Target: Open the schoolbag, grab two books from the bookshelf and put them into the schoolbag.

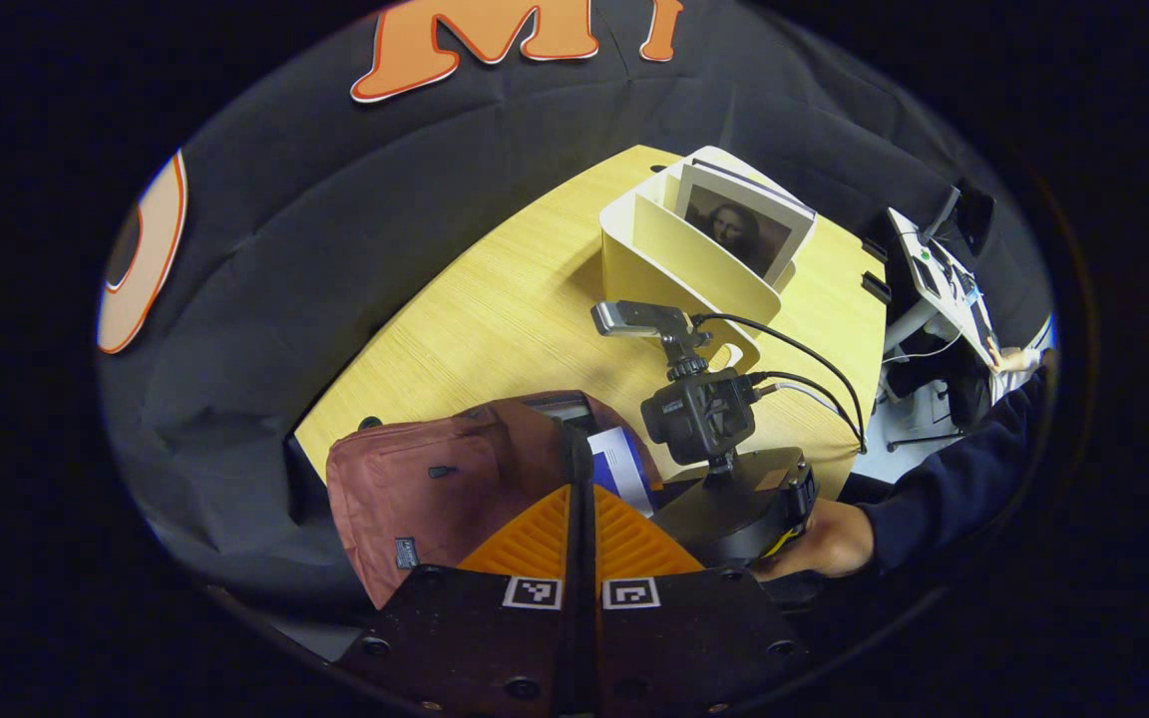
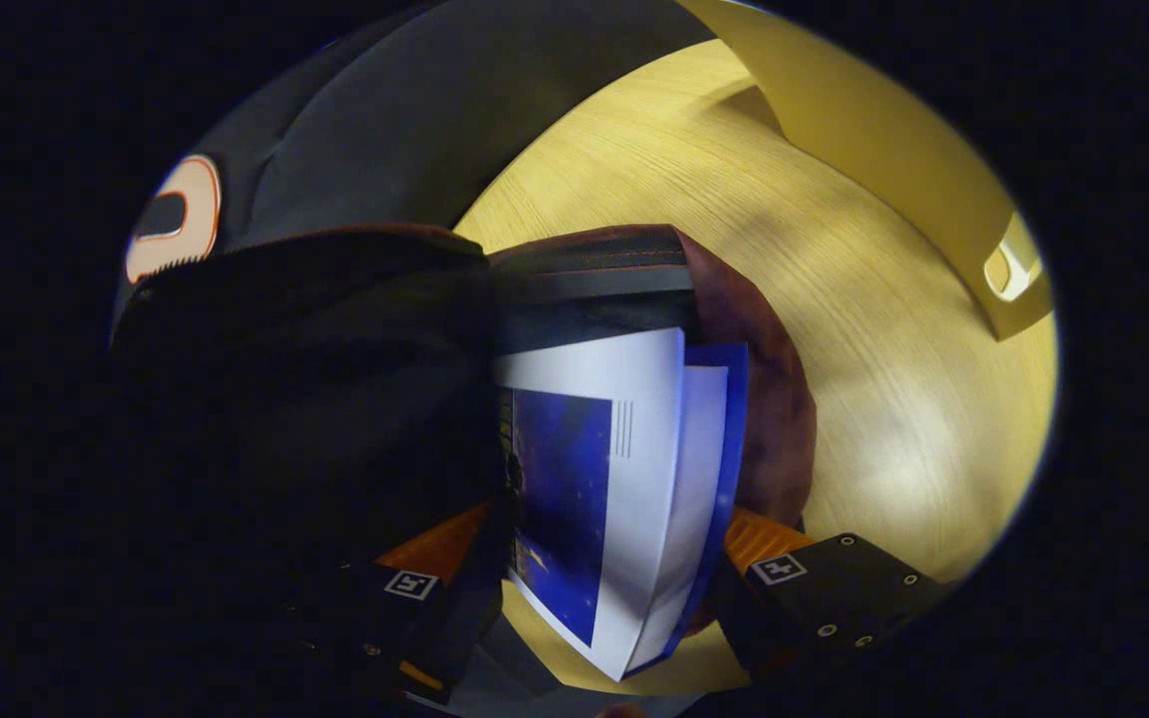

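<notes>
Schoolbag (image 1: 435, 489) lies open at the near tabletop (image 1: 495, 309) edge. Blue-and-white book (image 2: 624, 479) is partway into its mouth, top end inside, bottom end sticking out. Right claw (image 2: 614, 568) is clamped on that book, fingers either side of the lower end. Cream bookshelf (image 1: 674, 259) sits farther back, with a portrait-cover book (image 1: 739, 224) standing in it. My read: bag opened, this book mid-insertion; can't tell if another is already inside. Left claw (image 1: 579, 524) hangs above the bag's rim, fingers together, holding nothing.
</notes>
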